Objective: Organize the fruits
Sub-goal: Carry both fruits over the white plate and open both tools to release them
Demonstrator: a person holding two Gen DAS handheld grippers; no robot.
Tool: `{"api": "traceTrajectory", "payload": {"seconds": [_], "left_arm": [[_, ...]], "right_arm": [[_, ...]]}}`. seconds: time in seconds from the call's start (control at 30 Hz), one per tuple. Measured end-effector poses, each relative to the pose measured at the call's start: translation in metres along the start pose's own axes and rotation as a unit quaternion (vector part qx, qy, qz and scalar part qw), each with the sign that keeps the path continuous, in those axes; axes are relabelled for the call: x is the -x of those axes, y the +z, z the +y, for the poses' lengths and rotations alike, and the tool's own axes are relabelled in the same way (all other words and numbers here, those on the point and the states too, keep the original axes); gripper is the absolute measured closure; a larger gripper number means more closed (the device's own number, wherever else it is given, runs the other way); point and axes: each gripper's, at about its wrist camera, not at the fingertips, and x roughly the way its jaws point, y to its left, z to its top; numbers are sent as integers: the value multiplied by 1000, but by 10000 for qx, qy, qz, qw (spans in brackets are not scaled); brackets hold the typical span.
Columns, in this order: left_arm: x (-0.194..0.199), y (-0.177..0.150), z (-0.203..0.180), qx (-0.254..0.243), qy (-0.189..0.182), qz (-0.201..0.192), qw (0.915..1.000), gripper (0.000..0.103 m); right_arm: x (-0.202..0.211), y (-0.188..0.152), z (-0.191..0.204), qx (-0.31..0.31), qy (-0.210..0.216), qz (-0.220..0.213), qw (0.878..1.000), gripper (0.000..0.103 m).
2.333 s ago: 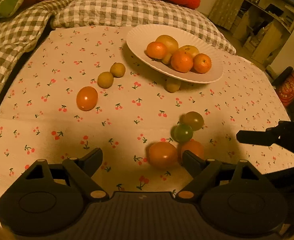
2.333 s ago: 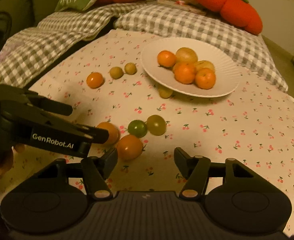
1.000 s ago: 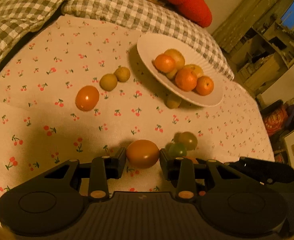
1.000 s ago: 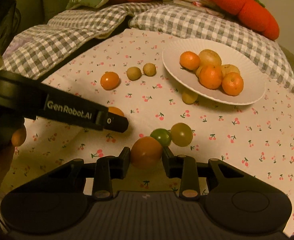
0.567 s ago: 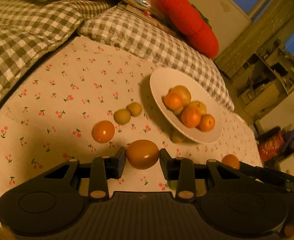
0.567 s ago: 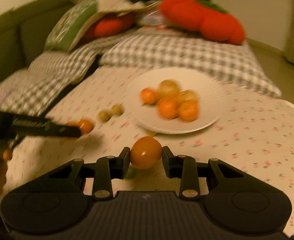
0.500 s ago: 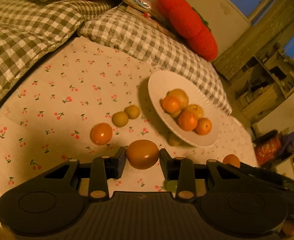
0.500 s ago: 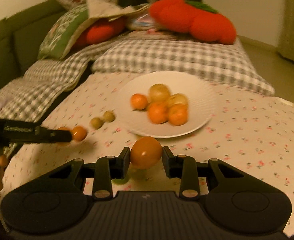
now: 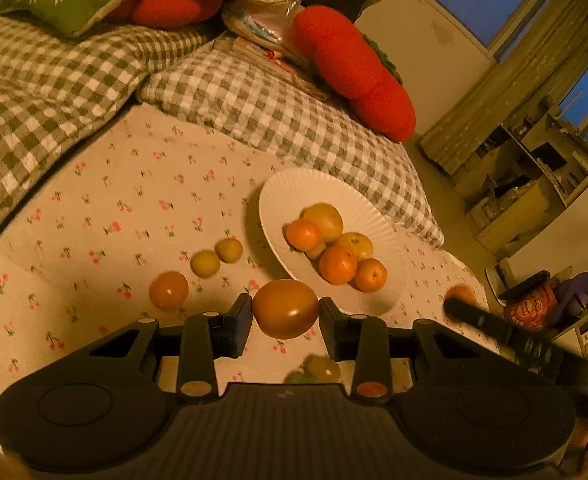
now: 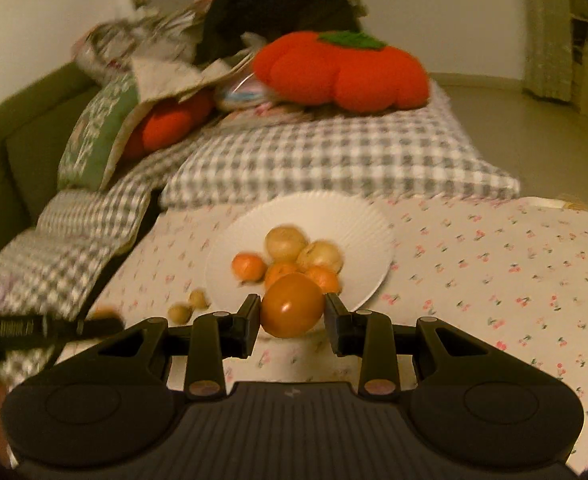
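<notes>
Already your left gripper (image 9: pixel 285 322) was clamped on an orange tomato (image 9: pixel 285 314), your right gripper (image 10: pixel 292 317) on another tomato (image 10: pixel 292 310), both before the plate's (image 9: pixel 389 242) near rim, centre frame.

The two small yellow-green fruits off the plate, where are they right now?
In the left wrist view the two small yellow-green fruits lie side by side on the cloth, left of the plate.
</notes>
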Motion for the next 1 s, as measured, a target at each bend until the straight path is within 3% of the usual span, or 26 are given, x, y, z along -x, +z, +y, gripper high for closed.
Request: {"api": "traceTrajectory", "payload": {"seconds": [0.13,0.3,0.47,0.57,0.7,1.0], "left_arm": [[7,-8,-5,-87,156,17,9998,78],[17,-6,-21,-73,177,48,9998,78],[14,9,-48,-224,-157,-29,9996,78],[-4,14,-55,-495,-88,-56,9987,78],[-37,26,-53,-477,-3,181,9987,78],[-80,64,-45,-527,383,19,9979,78]], "right_arm": [[1,5,-22,-530,-38,-82,9986,72],[3,7,-27,-755,-1,-111,9971,72],[4,9,-24,-737,24,-140,9972,72],[1,11,-22,-648,-32,-114,9978,72],[-10,17,-20,-455,-222,-51,9987,72],[-55,32,-30,-339,-589,139,9976,72]]}}
